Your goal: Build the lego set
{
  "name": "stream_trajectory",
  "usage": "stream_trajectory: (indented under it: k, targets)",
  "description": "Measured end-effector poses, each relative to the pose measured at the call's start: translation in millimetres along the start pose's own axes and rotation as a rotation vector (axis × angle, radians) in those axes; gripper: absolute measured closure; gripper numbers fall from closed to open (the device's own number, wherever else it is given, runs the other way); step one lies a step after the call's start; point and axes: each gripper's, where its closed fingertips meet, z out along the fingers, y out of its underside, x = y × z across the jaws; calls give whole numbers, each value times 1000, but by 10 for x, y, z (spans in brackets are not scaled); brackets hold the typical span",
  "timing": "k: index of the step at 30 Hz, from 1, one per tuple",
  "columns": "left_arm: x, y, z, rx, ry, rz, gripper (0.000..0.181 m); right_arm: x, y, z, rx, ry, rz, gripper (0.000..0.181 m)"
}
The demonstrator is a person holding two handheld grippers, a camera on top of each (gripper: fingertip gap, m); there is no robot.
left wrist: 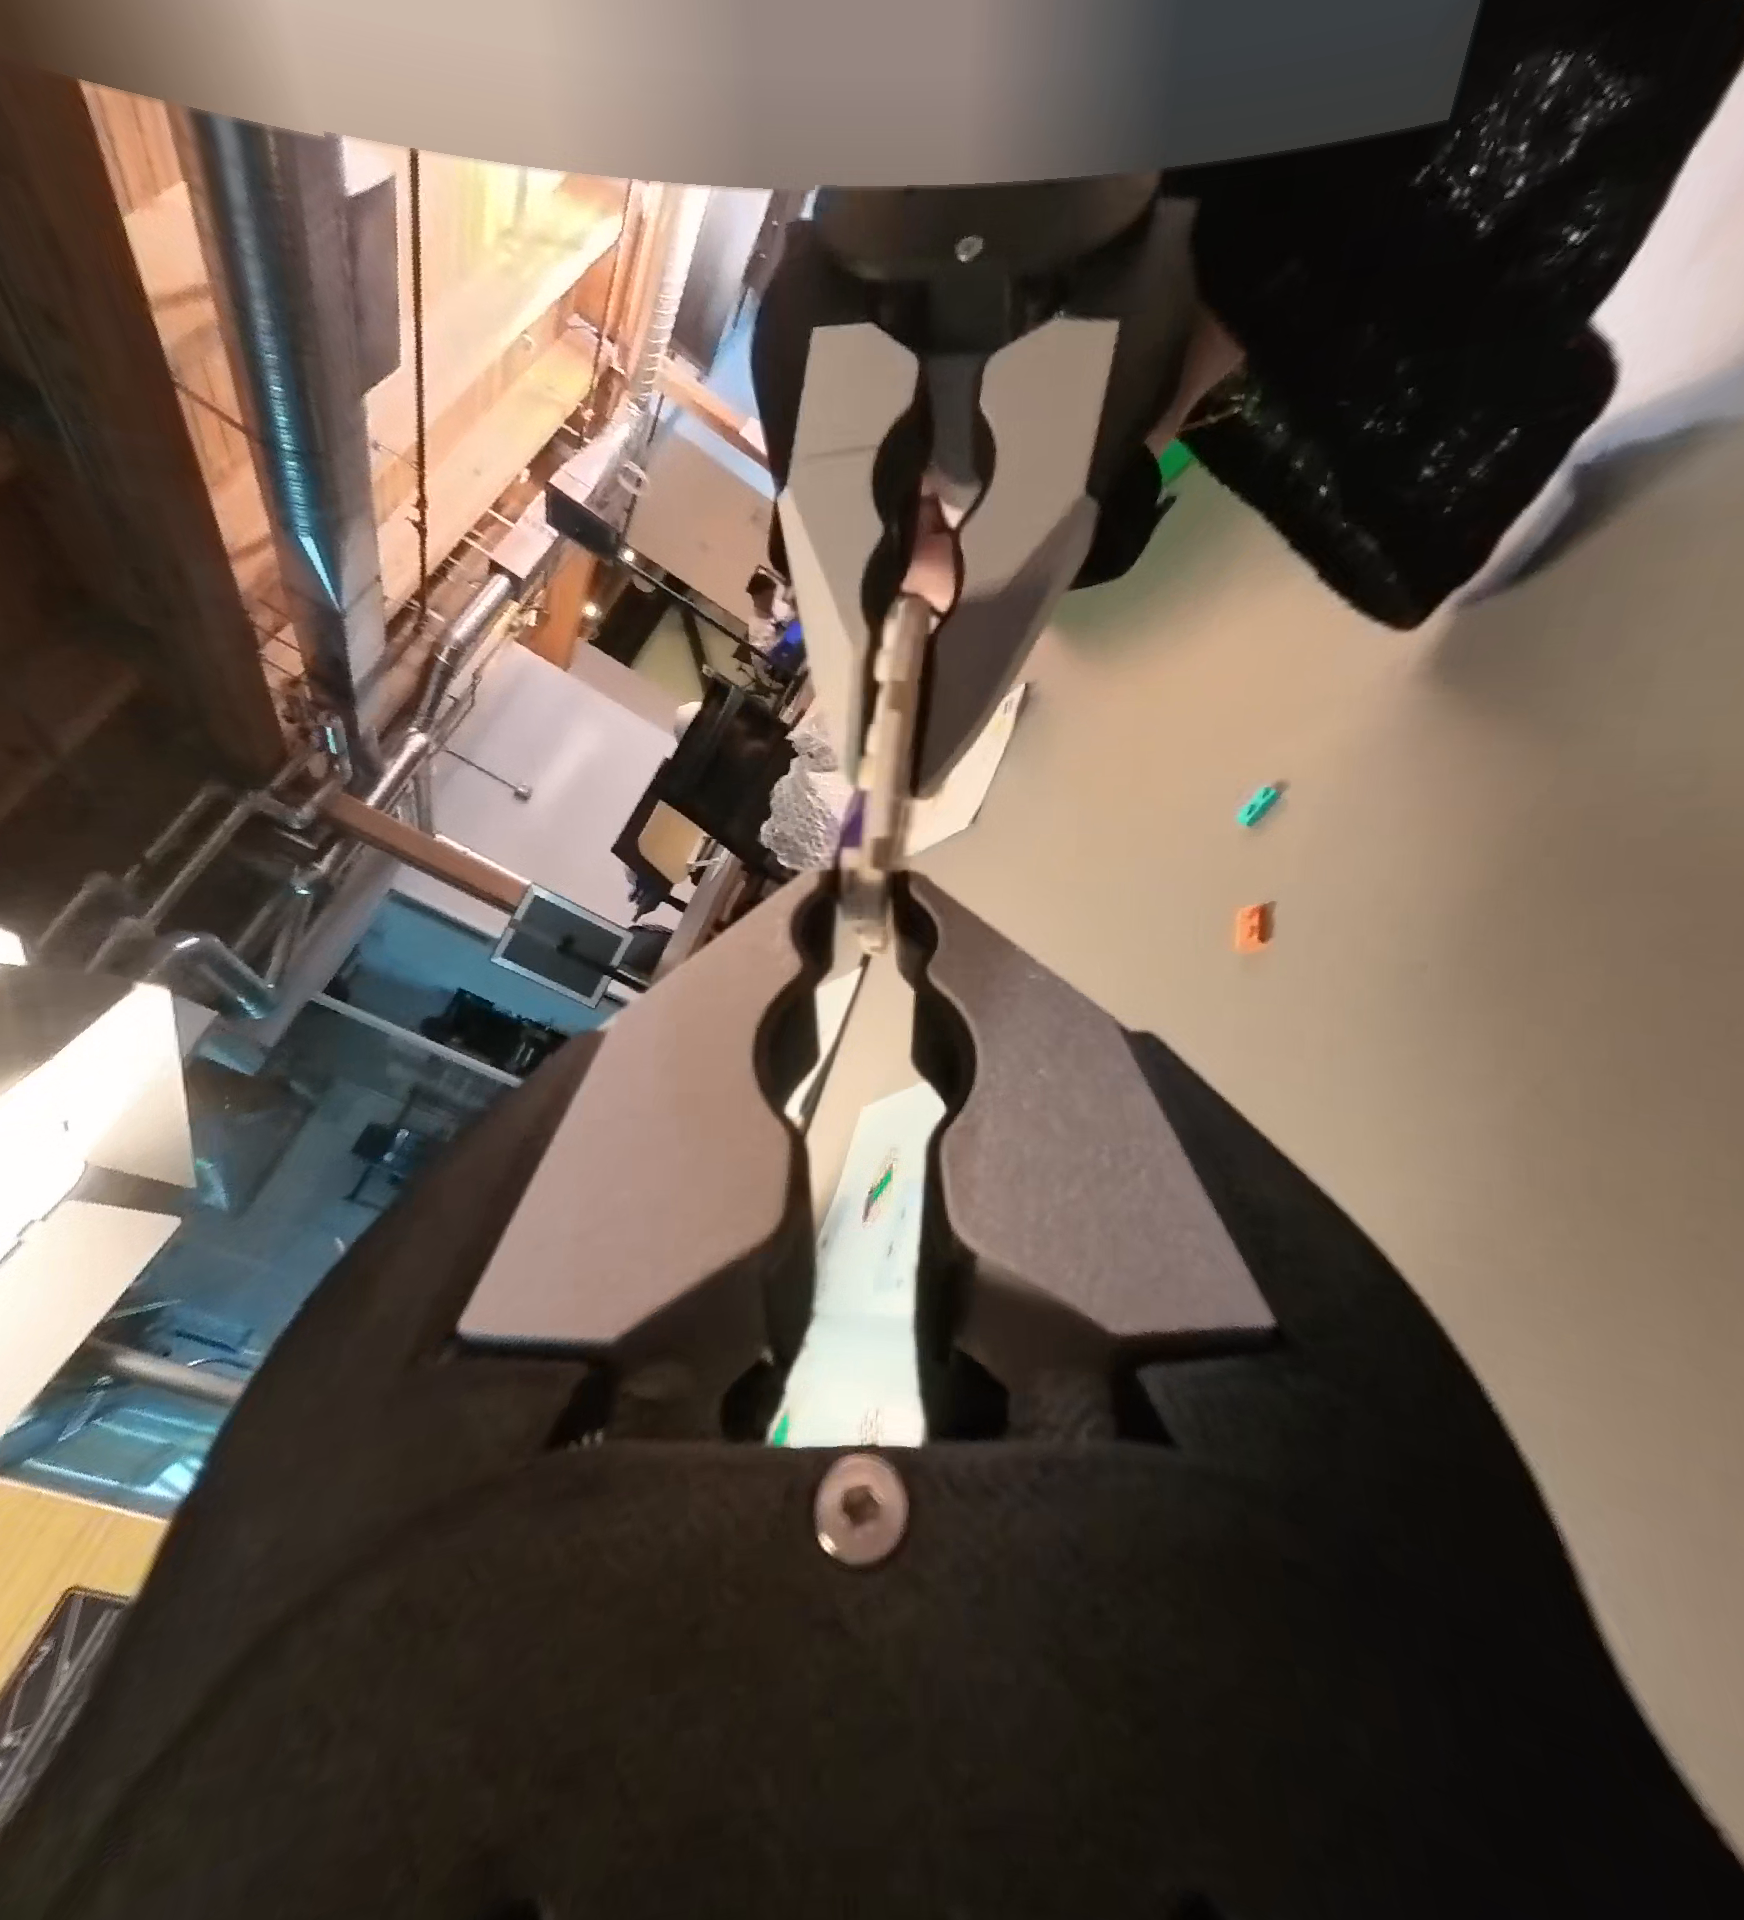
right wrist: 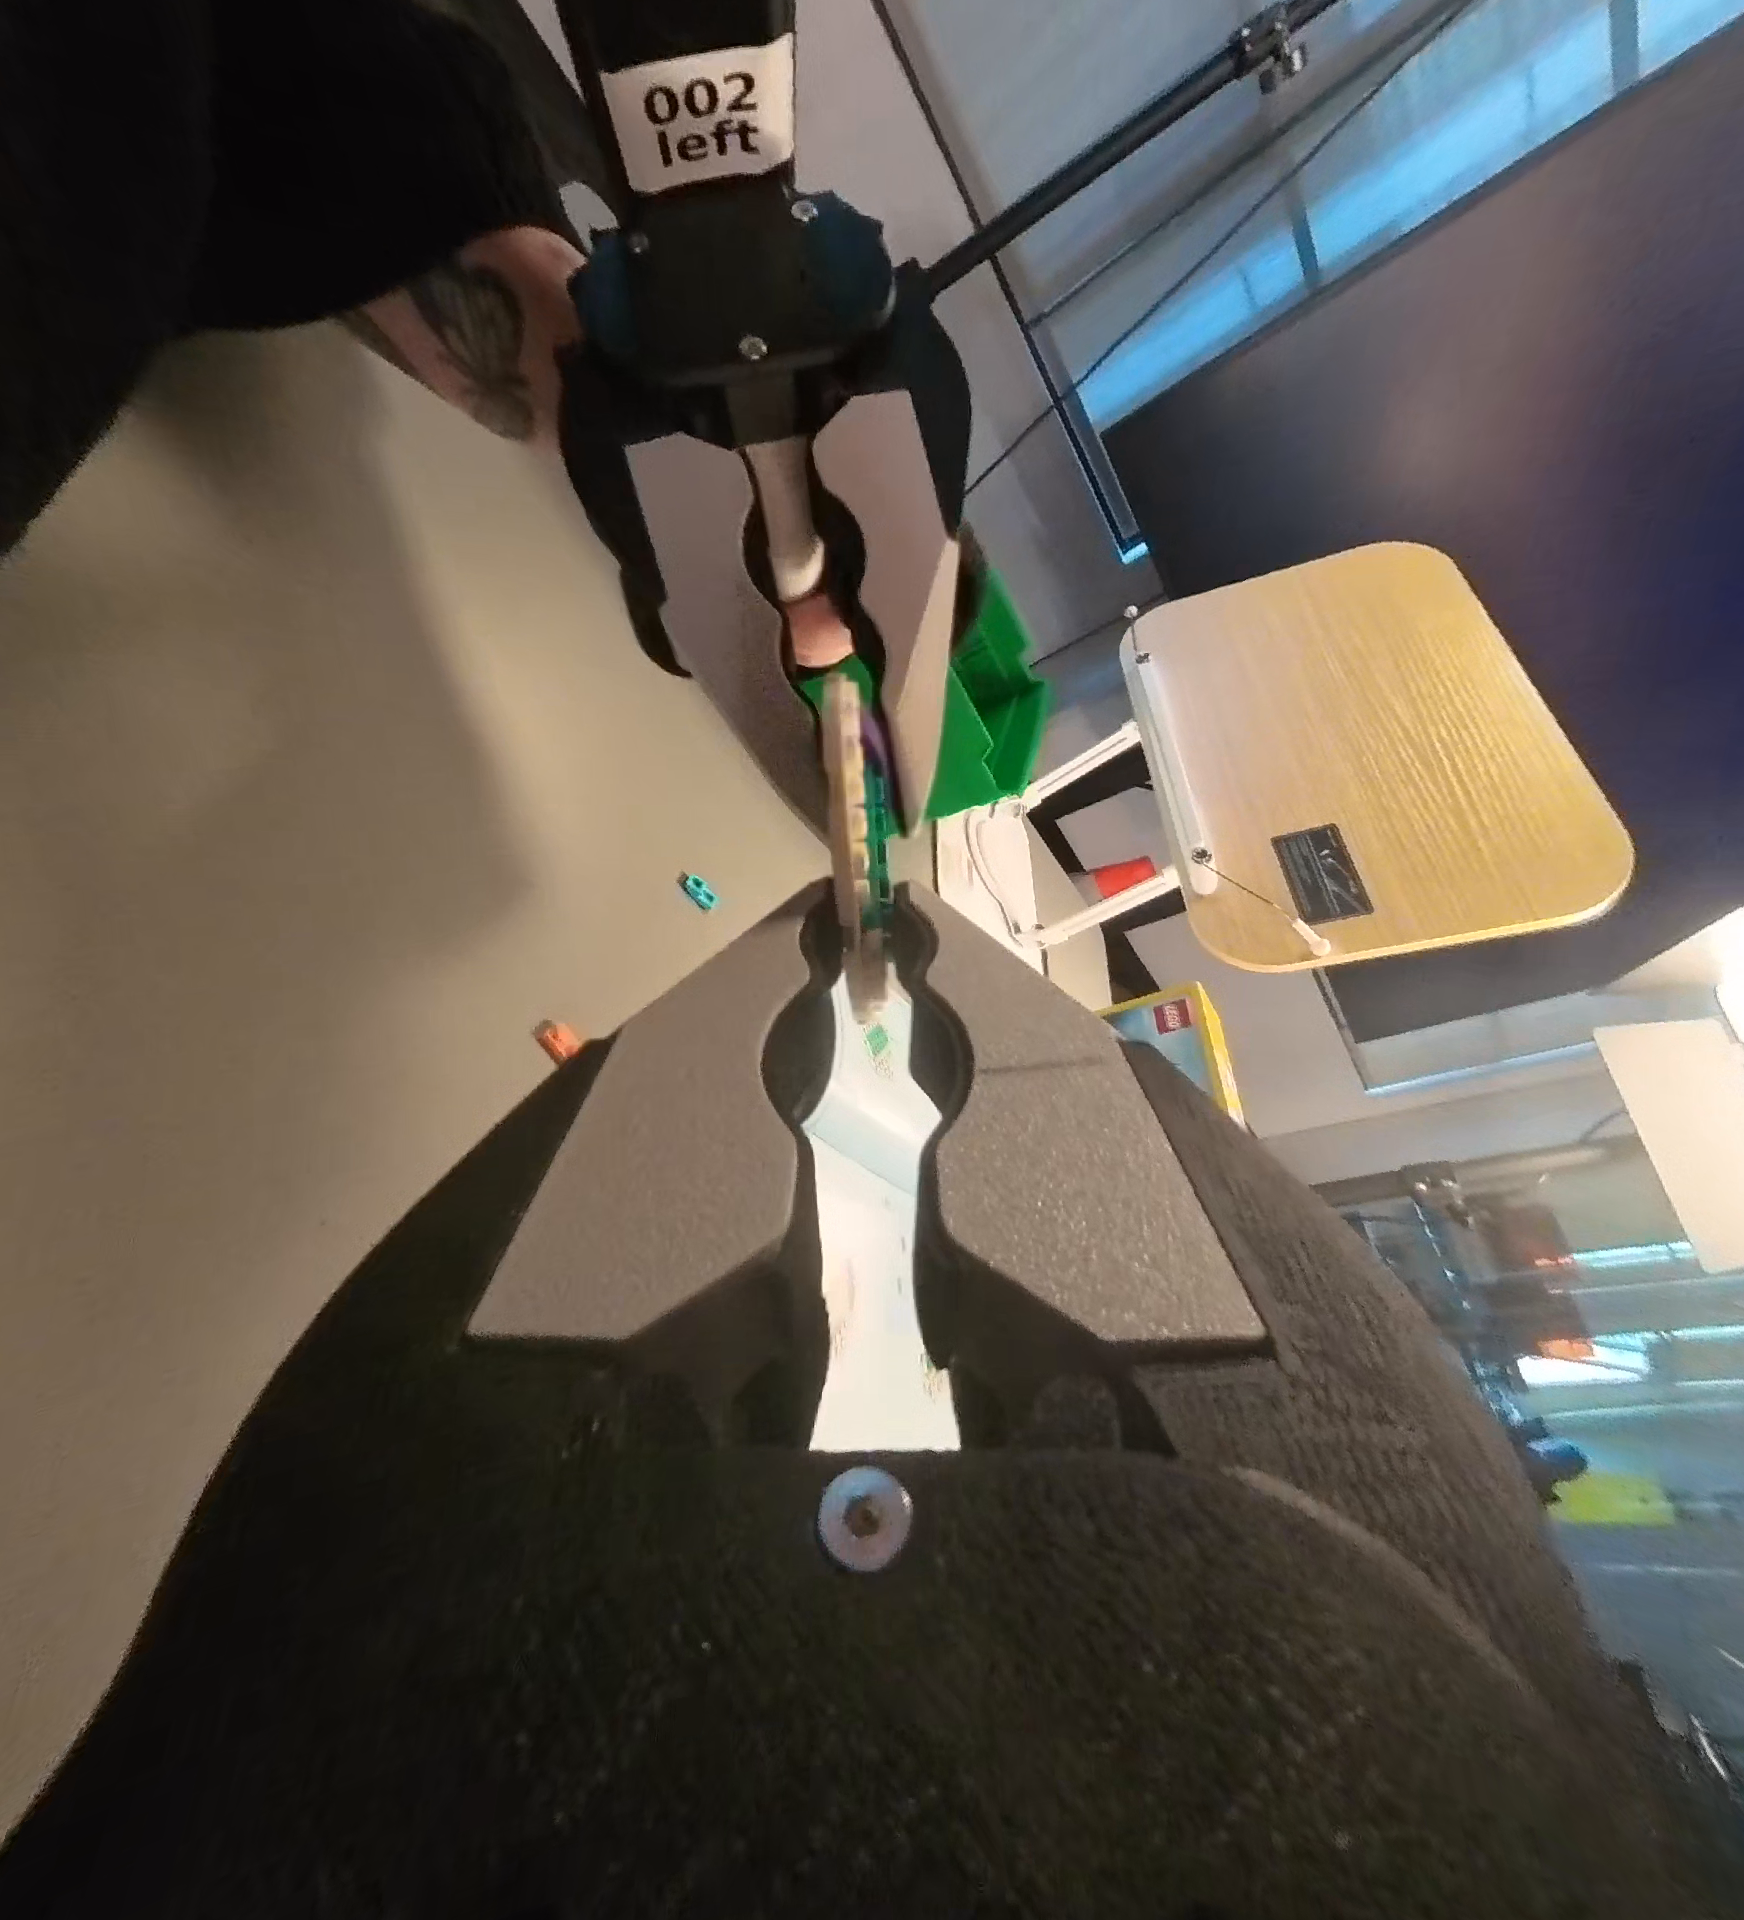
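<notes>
Above the table (left wrist: 1470,1039), both grippers (left (left wrist: 863,914), right (right wrist: 873,940)) pinch one tan plate (left wrist: 889,727) edge-on; uneven squeezing could pop its bricks off.

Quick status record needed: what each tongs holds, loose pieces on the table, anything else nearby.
left tongs: shut on the tan plate, near end
right tongs: shut on the same plate, opposite end
plate state: held edge-on between both, above the table
attached pieces: purple and green bits on one face
loose pieces: teal brick, orange brick
nearby: instruction sheet, green bin
</notes>
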Motion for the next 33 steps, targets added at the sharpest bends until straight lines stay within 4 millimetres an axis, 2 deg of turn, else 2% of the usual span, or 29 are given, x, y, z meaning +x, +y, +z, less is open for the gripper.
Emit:
stream_trajectory:
  k: [2, 4, 5, 7, 9, 11, 13, 15, 17, 19, 22, 29, 30, 31, 33]
  targets:
    - [-36, 30, -15, -4, -12, -12, 173, 94, 17, -44, 2, 78, 29, 167]
    - [-68, 132, -75, -81, -65, 27, 173, 264, 146, -207, -28, 187, 119, 154]
    - [-95, 219, -99, -125, -93, 64, 173, 342, 294, -330, -70, 235, 217, 155]
    - [-132, 400, -150, -209, -150, 130, 173, 412, 757, -615, -232, 340, 480, 154]
    - [-132, 564, -174, -278, -194, 188, 173, 171, 1194, -828, -407, 349, 763, 154]
    - [-63, 680, -152, -323, -193, 241, 173, -308, 1329, -847, -481, 200, 980, 155]
    - [16, 702, -119, -338, -174, 287, 173, -755, 1410, -860, -580, 78, 1092, 155]
    - [80, 707, -98, -343, -153, 312, 173, -1005, 1502, -902, -671, 61, 1130, 154]
    - [128, 729, -91, -347, -136, 311, 173, -1086, 1525, -895, -683, 86, 1190, 156]
    - [142, 715, -90, -339, -134, 310, 173, -1077, 1565, -883, -688, 134, 1213, 159]
    - [149, 677, -85, -325, -134, 315, 173, -1086, 1621, -869, -725, 140, 1180, 163]
    - [235, 559, -78, -267, -108, 321, 173, -1046, 1624, -794, -692, 75, 1120, 175]
    - [258, 510, -78, -239, -101, 314, 173, -964, 1553, -750, -650, 49, 1088, 175]
    - [291, 454, -75, -209, -89, 299, 174, -814, 1395, -669, -560, 16, 1050, 175]
    - [363, 346, -60, -155, -67, 272, 173, -491, 894, -487, -343, -110, 951, 175]
